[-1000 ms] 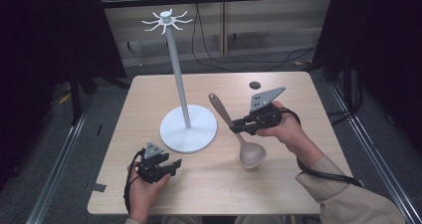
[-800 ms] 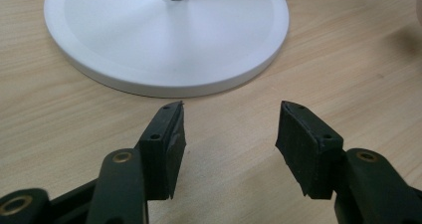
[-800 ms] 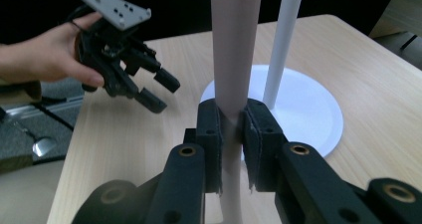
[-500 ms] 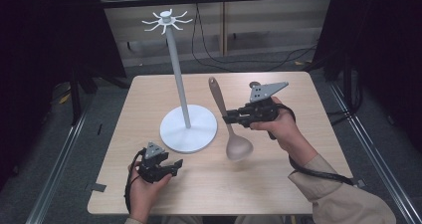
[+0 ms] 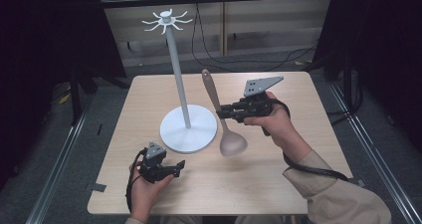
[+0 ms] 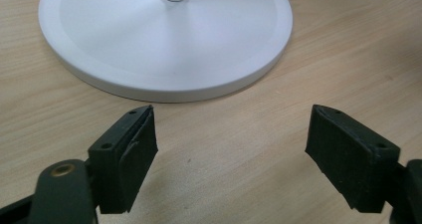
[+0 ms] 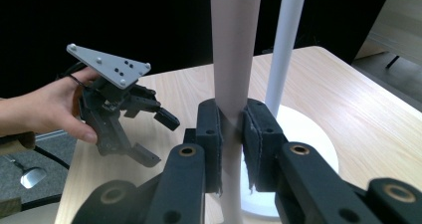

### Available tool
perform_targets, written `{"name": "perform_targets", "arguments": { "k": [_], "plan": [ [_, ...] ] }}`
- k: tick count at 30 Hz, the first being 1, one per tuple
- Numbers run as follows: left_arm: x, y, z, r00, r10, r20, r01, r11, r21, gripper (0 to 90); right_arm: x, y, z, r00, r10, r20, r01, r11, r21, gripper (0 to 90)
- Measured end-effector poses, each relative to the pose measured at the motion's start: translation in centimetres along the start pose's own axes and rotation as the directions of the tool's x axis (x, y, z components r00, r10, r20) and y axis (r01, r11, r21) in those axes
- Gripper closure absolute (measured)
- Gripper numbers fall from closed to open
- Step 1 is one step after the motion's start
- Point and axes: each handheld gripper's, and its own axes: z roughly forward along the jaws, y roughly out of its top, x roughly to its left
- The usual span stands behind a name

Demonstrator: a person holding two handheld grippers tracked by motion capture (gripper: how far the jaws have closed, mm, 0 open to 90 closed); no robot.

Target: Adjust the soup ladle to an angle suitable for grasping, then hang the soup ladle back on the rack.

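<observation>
A white stand (image 5: 178,69) with hooks at its top (image 5: 166,21) rises from a round base (image 5: 189,129) mid-table. My right gripper (image 5: 220,113) is shut on the handle of a taupe spoon (image 5: 211,92), which hangs bowl-down just right of the base. In the right gripper view, the pads (image 7: 232,144) pinch the handle (image 7: 234,45), with the stand's pole (image 7: 286,40) just behind. My left gripper (image 5: 178,168) rests near the table's front left. Its jaws have just been opening, and nothing lies between them (image 6: 231,154). The base (image 6: 164,40) lies just ahead of them.
The wooden table (image 5: 298,174) has bare room at the front and right. Cables run across the floor behind it (image 5: 214,50). Metal rails flank the table on both sides (image 5: 54,179). A tape patch sits at the front left corner (image 5: 97,187).
The right gripper has carried the spoon left toward the stand and tipped it more upright, bowl off the table. The left gripper's jaws have spread wider while that hand stayed put.
</observation>
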Motion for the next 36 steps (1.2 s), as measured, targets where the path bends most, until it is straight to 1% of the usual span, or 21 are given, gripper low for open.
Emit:
{"name": "perform_targets", "arguments": {
  "k": [1,2,3,4,5,6,8,9,13,14,16,17,22,24,25,26,30,36],
  "plan": [
    [0.0,0.0,0.0,1.0000,-0.001,-0.001,0.001,1.0000,-0.001,18.9,0.0,0.1,0.1,1.0000,0.000,0.001,0.000,1.000,0.001,79.2],
    [-0.1,0.0,0.1,0.9998,-0.022,0.004,0.022,0.9996,-0.017,17.9,0.1,0.2,0.1,1.0000,-0.002,0.001,0.002,1.000,0.000,79.1],
    [0.0,-0.1,0.1,0.9998,-0.020,0.006,0.020,0.9997,-0.015,17.1,0.1,0.3,0.2,1.0000,-0.003,0.001,0.003,1.000,0.003,79.1],
    [0.1,-0.1,0.1,0.9999,-0.013,-0.001,0.013,0.9998,-0.012,16.4,0.1,0.4,0.2,1.0000,-0.001,0.002,0.001,1.000,0.005,79.1],
    [0.2,-0.1,0.1,1.0000,-0.006,0.003,0.007,1.0000,-0.007,15.7,0.1,0.5,0.3,1.0000,-0.001,0.000,0.001,1.000,0.003,79.1],
    [0.1,-0.1,0.2,0.9998,-0.019,0.006,0.019,0.9997,-0.014,15.0,0.1,0.5,0.3,1.0000,0.003,0.001,-0.003,1.000,0.002,79.1],
    [0.2,-0.2,0.3,0.9995,-0.031,0.010,0.031,0.9994,-0.013,14.0,0.1,0.8,0.4,1.0000,0.002,0.002,-0.002,1.000,-0.002,79.1],
    [0.2,-0.2,0.3,0.9997,-0.023,0.009,0.023,0.9997,-0.006,13.8,0.1,0.9,0.3,1.0000,0.002,0.002,-0.002,1.000,-0.003,79.1],
    [0.1,-0.2,0.3,0.9997,-0.022,0.013,0.022,0.9997,-0.004,13.4,0.0,1.4,0.4,1.0000,0.004,0.005,-0.004,1.000,-0.014,79.1],
    [0.2,-0.1,0.3,0.9998,-0.015,0.011,0.015,0.9999,-0.001,13.3,0.0,1.5,0.5,1.0000,0.006,0.006,-0.006,1.000,-0.014,79.1],
    [0.1,0.0,0.4,0.9994,-0.028,0.019,0.028,0.9995,-0.014,13.0,0.0,1.7,0.6,1.0000,0.005,0.006,-0.005,1.000,-0.017,79.1],
    [0.1,0.0,0.4,0.9997,-0.021,0.016,0.021,0.9998,-0.006,13.0,0.0,1.9,0.7,0.9999,0.008,0.007,-0.007,1.000,-0.019,79.1],
    [0.1,0.0,0.6,0.9996,-0.020,0.018,0.020,0.9998,-0.005,13.0,0.0,2.7,1.0,0.9999,0.012,0.001,-0.012,0.999,-0.031,79.1],
    [0.2,0.0,0.5,0.9998,-0.013,0.017,0.013,0.9999,0.002,13.0,0.0,3.1,1.2,0.9999,0.011,0.005,-0.011,0.999,-0.034,79.0],
    [0.1,0.0,0.5,0.9994,-0.029,0.017,0.029,0.9995,-0.011,13.0,0.0,3.2,1.3,0.9999,0.013,0.003,-0.013,0.999,-0.034,79.0],
    [0.2,0.0,0.4,0.9998,-0.014,0.013,0.014,0.9999,-0.002,13.0,0.0,3.5,1.5,0.9999,0.016,-0.003,-0.016,0.999,-0.037,79.0],
    [0.2,0.0,0.4,0.9997,-0.017,0.018,0.017,0.9998,-0.005,13.0,0.1,4.4,1.8,0.9999,0.010,-0.010,-0.011,0.999,-0.053,79.0],
    [0.2,0.0,0.5,0.9997,-0.017,0.017,0.017,0.9999,-0.001,13.0,0.0,5.3,1.9,0.9998,0.016,-0.010,-0.017,0.997,-0.072,79.0]
  ]
}}
